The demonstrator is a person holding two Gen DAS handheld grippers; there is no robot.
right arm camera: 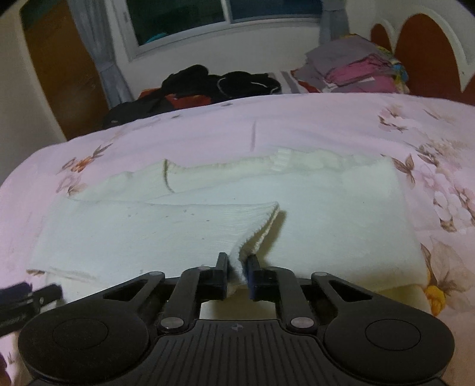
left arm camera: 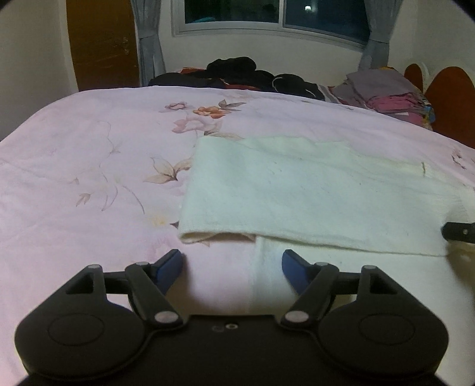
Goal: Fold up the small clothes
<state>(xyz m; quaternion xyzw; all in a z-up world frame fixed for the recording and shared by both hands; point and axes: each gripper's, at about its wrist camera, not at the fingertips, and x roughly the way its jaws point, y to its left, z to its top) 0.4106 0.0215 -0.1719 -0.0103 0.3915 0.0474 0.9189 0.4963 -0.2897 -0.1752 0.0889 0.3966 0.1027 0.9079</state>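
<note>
A cream knitted garment (left arm camera: 297, 190) lies partly folded on a pink floral bedspread (left arm camera: 89, 166). In the left wrist view my left gripper (left arm camera: 231, 264) stands open just over the garment's near left edge, nothing between its blue pads. The tip of the other gripper (left arm camera: 458, 233) shows at the right edge. In the right wrist view the same garment (right arm camera: 148, 225) spreads wide, and my right gripper (right arm camera: 237, 267) is shut on the ribbed cuff of a folded-over sleeve (right arm camera: 255, 222). The left gripper (right arm camera: 26, 300) shows blurred at the lower left.
A heap of dark clothes (left arm camera: 237, 74) lies at the far side of the bed. A stack of folded grey and pink clothes (left arm camera: 392, 95) sits at the far right by the red headboard (left arm camera: 448, 98). A window with curtains (left arm camera: 267, 14) is behind.
</note>
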